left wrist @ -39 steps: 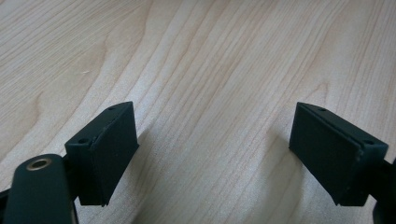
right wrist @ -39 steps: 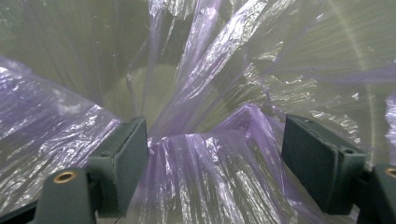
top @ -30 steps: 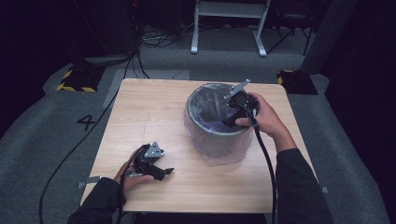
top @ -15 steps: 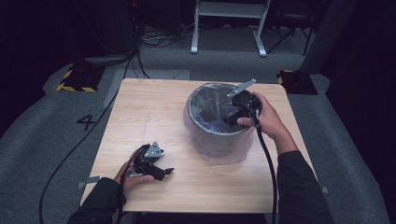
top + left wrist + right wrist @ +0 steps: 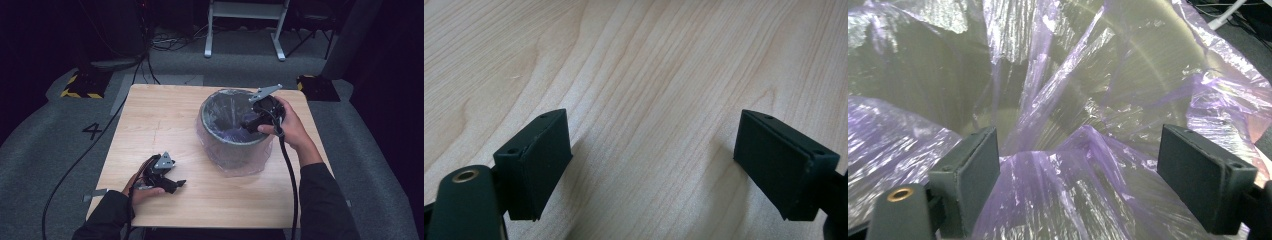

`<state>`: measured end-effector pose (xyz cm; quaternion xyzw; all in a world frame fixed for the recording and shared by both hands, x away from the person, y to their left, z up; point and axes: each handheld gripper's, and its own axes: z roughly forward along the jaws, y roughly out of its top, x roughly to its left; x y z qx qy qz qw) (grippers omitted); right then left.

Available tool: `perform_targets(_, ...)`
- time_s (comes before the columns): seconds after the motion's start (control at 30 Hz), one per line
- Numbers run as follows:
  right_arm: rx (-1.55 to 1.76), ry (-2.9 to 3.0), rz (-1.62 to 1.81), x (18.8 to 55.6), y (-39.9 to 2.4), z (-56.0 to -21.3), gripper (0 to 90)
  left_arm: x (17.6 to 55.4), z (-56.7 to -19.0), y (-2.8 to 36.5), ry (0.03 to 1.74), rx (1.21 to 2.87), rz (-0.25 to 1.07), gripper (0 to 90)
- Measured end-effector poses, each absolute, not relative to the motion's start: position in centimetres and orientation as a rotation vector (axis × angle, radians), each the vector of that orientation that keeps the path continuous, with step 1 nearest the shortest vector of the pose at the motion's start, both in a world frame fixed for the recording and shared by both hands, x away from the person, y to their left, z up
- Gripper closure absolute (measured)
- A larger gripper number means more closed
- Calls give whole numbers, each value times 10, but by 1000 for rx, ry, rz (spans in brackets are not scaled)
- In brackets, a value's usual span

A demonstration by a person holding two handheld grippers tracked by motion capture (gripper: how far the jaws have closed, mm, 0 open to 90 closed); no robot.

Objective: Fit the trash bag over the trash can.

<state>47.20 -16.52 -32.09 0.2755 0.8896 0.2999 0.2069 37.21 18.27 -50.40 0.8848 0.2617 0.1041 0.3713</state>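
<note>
Round grey bin, right-of-centre on the table, lined with a thin purple-tinted plastic bag. Film crinkled and glossy, draped over the rim and bunched loosely round the base. Up close in the right gripper view, sheer liner folded into sharp creases and ridges against the smooth, dull wall inside. Right gripper dipped over the bin's right rim, black block-shaped jaws spread wide, a peak of the film rising between them, pads clear of it on both sides. Left gripper down near the front-left edge, jaws spread too, nothing between them but bare board. Pale wooden table, fine wavy grain, flat square top. Grey carpet around it.
</note>
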Motion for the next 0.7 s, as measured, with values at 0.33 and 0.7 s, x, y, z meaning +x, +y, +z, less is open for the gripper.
perform_targets(0.33, 753, 2470, 877, 468, -170, -317, 174, 372, -504, 183, 671, 2268, 267, 148)
perform_targets(0.7, 754, 2424, 920, 461, -178, -310, 170, 372, -504, 183, 671, 2268, 267, 148)
